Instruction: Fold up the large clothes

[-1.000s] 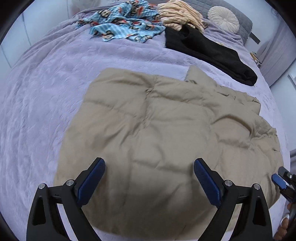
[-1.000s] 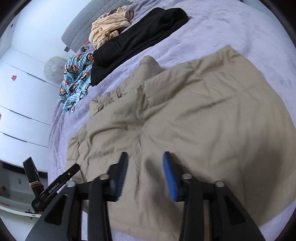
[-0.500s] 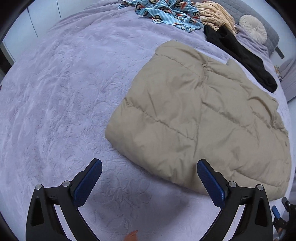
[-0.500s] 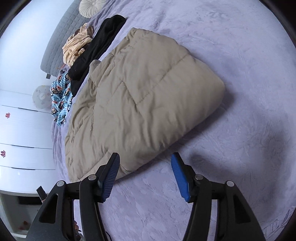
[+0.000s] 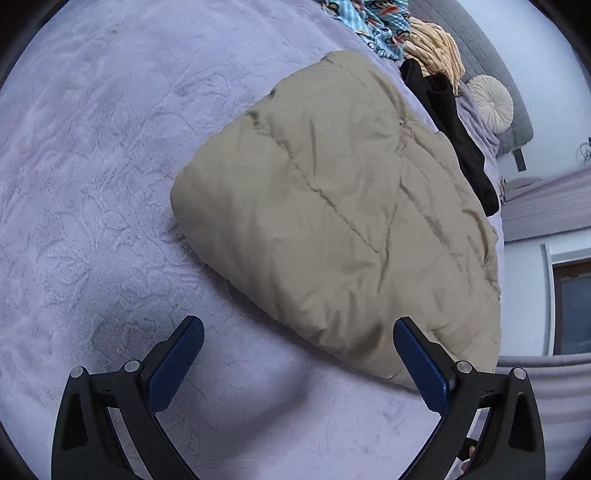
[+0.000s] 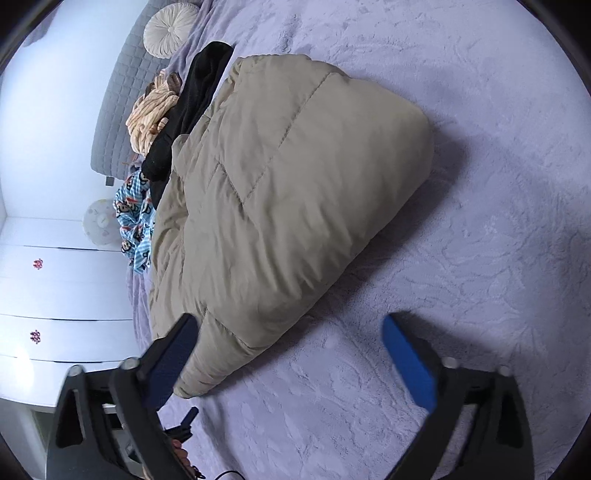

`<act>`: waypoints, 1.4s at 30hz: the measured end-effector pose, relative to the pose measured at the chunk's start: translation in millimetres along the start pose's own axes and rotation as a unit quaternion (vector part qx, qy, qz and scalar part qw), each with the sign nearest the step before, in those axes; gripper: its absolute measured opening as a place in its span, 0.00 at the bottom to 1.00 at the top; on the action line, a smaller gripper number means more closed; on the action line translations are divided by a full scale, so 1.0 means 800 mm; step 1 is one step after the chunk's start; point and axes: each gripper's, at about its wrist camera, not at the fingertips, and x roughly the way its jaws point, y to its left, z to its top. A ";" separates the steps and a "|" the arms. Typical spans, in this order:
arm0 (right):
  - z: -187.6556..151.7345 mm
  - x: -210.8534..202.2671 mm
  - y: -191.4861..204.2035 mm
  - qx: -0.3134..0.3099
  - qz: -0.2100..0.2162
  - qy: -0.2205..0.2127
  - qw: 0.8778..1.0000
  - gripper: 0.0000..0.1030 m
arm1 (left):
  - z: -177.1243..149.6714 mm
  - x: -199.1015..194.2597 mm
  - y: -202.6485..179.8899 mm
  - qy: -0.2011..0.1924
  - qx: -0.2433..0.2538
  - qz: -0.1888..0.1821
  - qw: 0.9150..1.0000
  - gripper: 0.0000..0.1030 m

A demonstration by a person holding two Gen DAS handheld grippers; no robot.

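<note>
A beige quilted puffer jacket [image 5: 332,206] lies folded in a thick bundle on the lilac bed cover [image 5: 92,166]; it also shows in the right wrist view [image 6: 288,192]. My left gripper [image 5: 295,362] is open and empty, hovering over the bed just in front of the bundle's near edge. My right gripper [image 6: 288,354] is open and empty, with its left finger next to the bundle's near corner.
A black garment [image 5: 454,125], a striped tan garment [image 5: 436,48] and a blue monkey-print cloth [image 5: 376,22] lie beyond the jacket. A round cushion [image 5: 489,103] leans on the grey headboard [image 6: 118,92]. White drawers [image 6: 55,295] stand beside the bed.
Both grippers drew back off the jacket to the bed cover before it. The right gripper opened wider. The jacket now lies as a folded bundle.
</note>
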 end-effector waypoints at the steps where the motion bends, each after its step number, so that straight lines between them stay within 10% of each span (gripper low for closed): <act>1: 0.001 0.002 -0.004 0.008 0.007 -0.001 1.000 1.00 | 0.003 0.004 0.006 0.004 -0.006 -0.010 1.000 1.00; 8: 0.016 0.024 -0.027 0.058 0.039 -0.003 0.998 1.00 | 0.047 0.039 0.006 -0.001 -0.055 -0.085 0.995 1.00; 14: 0.051 0.044 -0.034 0.107 0.100 -0.009 0.989 1.00 | 0.072 0.063 -0.015 -0.012 -0.040 -0.057 0.997 0.97; 18: 0.068 0.062 -0.036 0.125 0.119 0.007 0.985 1.00 | 0.075 0.058 -0.031 -0.025 -0.013 -0.057 0.998 0.40; 20: 0.071 0.068 -0.036 0.133 0.123 0.018 0.983 0.98 | 0.073 0.046 -0.040 -0.038 0.005 -0.053 0.998 0.28; 22: 0.074 0.071 -0.039 0.129 0.119 0.034 0.984 0.72 | 0.069 0.032 -0.052 -0.049 0.031 -0.045 0.997 0.20; 23: 0.074 0.073 -0.040 0.125 0.114 0.043 0.985 0.50 | 0.067 0.024 -0.058 -0.054 0.046 -0.044 0.996 0.19; 27: 0.070 0.066 -0.042 0.115 0.132 0.047 0.983 0.28 | 0.054 -0.012 -0.074 -0.066 0.095 -0.044 0.992 0.17; 42: -0.074 -0.046 -0.063 0.100 0.112 0.051 0.987 0.24 | -0.058 -0.123 0.014 0.022 0.125 -0.052 0.991 0.17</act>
